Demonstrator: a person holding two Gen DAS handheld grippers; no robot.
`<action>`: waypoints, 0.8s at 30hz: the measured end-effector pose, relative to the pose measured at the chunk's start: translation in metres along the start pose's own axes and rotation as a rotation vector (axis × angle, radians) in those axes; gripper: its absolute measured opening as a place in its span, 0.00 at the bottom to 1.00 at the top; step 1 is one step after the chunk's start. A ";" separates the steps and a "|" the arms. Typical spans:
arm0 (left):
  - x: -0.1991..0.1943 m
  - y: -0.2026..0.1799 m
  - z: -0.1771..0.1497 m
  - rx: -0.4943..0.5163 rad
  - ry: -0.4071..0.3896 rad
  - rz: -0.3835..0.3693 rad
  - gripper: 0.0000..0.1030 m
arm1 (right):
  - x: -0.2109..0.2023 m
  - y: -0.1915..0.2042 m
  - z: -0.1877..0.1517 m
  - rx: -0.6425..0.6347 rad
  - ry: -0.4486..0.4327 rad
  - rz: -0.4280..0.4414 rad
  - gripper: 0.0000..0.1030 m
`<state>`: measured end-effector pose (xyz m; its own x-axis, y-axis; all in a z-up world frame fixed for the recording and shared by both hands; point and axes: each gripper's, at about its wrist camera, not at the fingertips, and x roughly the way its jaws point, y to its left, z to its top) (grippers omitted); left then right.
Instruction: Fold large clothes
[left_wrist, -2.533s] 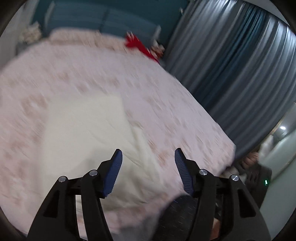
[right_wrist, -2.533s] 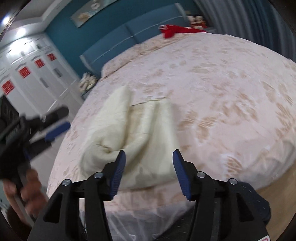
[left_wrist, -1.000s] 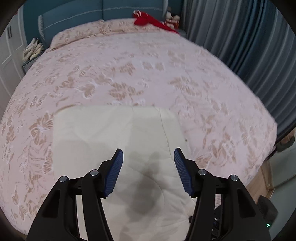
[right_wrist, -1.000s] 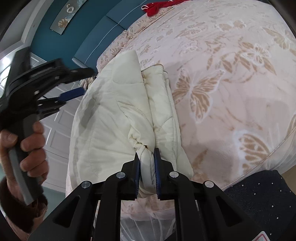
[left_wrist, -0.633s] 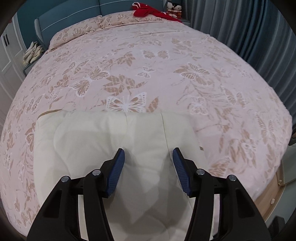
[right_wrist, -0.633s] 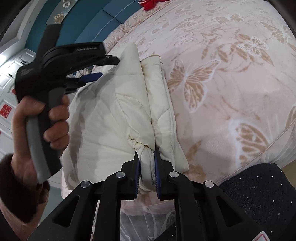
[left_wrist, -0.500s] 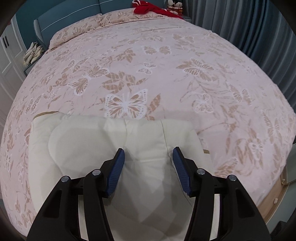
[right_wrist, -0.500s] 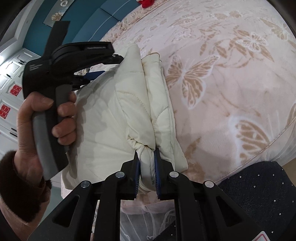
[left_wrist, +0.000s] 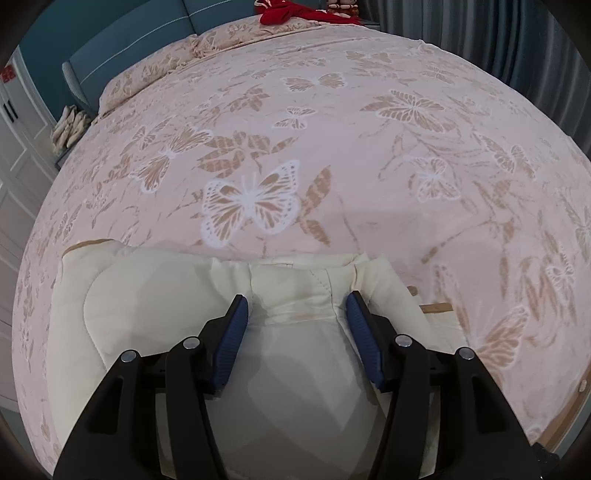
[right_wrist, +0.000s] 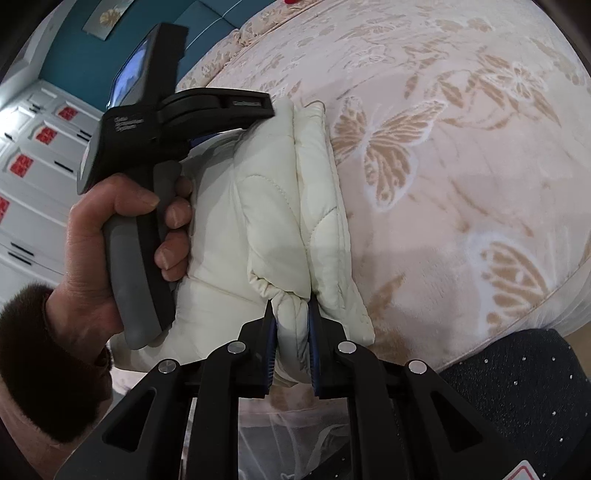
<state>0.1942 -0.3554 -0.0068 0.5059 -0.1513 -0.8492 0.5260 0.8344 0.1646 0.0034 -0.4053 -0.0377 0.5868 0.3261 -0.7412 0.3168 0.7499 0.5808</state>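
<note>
A cream quilted garment (left_wrist: 155, 306) lies folded on the near part of the bed. My left gripper (left_wrist: 295, 306) is open, its blue pads straddling a bunched ridge of the garment near its far edge. In the right wrist view the left gripper body (right_wrist: 155, 122) sits over the garment's far end, held in a hand. My right gripper (right_wrist: 290, 314) is shut on a bunched corner of the cream garment (right_wrist: 269, 206) at the bed's near edge.
The bed (left_wrist: 332, 147) has a pink butterfly-print cover. A red cloth (left_wrist: 280, 13) and soft toys lie by the blue headboard. Grey curtains (left_wrist: 498, 40) hang on the right. White cupboards (right_wrist: 33, 184) stand left. A dark speckled fabric (right_wrist: 517, 387) is at lower right.
My left gripper has moved forward and down onto the garment's far edge, its pads now around a ridge of cloth. My right gripper has stayed shut on the near corner.
</note>
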 end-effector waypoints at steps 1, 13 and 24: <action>0.001 0.000 0.000 0.000 -0.001 0.001 0.53 | 0.001 0.000 0.000 -0.001 0.000 -0.001 0.10; 0.018 0.001 -0.003 0.003 -0.023 0.003 0.55 | 0.007 0.002 0.001 -0.008 0.001 -0.002 0.10; -0.047 0.059 -0.004 -0.232 -0.029 -0.192 0.54 | -0.055 0.020 0.019 -0.028 -0.111 0.042 0.39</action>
<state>0.1986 -0.2971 0.0406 0.4333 -0.3298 -0.8388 0.4448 0.8877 -0.1192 -0.0081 -0.4194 0.0212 0.6788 0.2928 -0.6734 0.2700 0.7533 0.5997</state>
